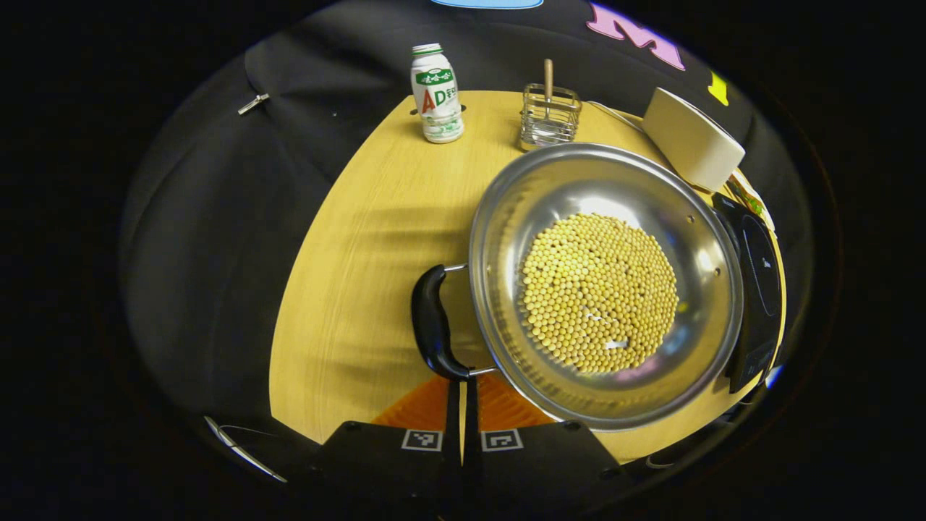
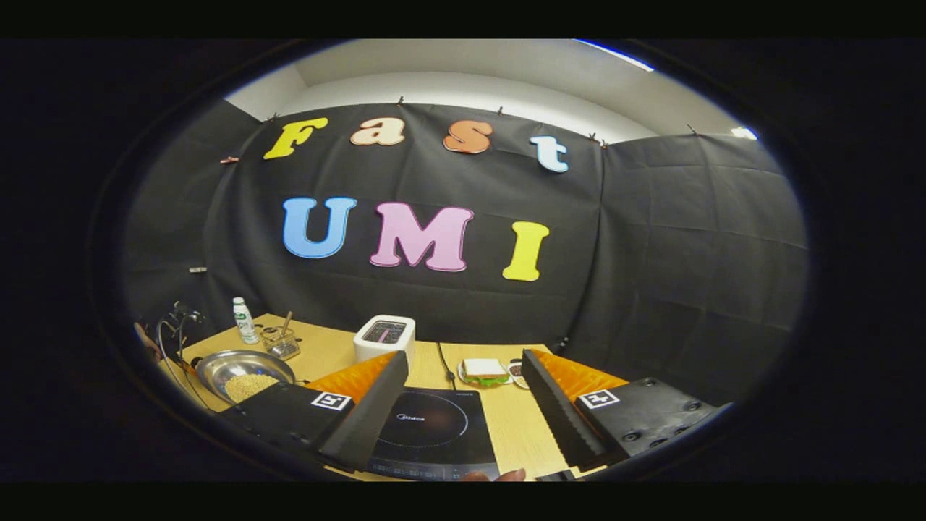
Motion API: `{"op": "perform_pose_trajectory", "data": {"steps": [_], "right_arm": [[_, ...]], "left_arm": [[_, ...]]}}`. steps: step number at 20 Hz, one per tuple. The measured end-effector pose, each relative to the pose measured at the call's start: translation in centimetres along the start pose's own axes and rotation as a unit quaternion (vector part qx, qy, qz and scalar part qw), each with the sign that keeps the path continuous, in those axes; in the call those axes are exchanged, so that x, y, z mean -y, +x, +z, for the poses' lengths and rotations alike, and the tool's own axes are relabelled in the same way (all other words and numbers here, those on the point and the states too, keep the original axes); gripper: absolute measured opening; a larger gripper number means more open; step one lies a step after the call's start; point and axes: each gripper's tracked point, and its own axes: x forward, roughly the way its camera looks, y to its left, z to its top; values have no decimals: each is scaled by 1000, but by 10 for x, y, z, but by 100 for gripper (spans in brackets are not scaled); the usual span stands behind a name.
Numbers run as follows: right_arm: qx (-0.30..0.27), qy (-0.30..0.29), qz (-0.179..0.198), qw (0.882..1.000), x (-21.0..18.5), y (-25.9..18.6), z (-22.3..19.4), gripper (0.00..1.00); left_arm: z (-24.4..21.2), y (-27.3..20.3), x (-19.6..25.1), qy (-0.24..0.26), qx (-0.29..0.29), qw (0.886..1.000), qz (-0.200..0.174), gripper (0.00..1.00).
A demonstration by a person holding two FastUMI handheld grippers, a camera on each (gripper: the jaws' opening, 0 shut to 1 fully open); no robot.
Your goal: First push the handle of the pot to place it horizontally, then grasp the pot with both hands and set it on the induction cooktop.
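Observation:
A steel pot (image 1: 506, 217) holding yellow beans (image 1: 599, 293) sits on the wooden table (image 1: 362, 239). Its black side handle (image 1: 432, 322) faces me in the left gripper view. My left gripper (image 1: 461, 380) is shut, with nothing between its fingers, and its tips touch the handle's near end. The black induction cooktop (image 1: 759, 289) lies just beyond the pot. In the right gripper view my right gripper (image 2: 463, 362) is open wide above the cooktop (image 2: 434, 427), and the pot (image 2: 242, 373) sits far off to the left.
A white drink bottle (image 1: 436, 94) and a wire holder (image 1: 550, 116) with a wooden stick stand behind the pot. A white toaster (image 2: 383, 334) stands behind the cooktop. A sandwich on a plate (image 2: 483, 370) lies to the toaster's right, with a cable beside it.

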Motion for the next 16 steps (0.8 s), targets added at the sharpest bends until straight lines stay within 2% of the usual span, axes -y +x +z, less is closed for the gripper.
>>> {"op": "perform_pose_trajectory", "data": {"steps": [6,11,16], "right_arm": [[-12,-7,-1,1000,-2,8,-7,99],[-19,-11,-2,1000,-3,14,-12,98],[-24,-14,-1,1000,-5,15,-15,98]], "left_arm": [[28,12,-16,5,16,999,35,5],[47,18,-24,10,32,997,63,5],[55,21,-26,16,45,996,71,5]]}}
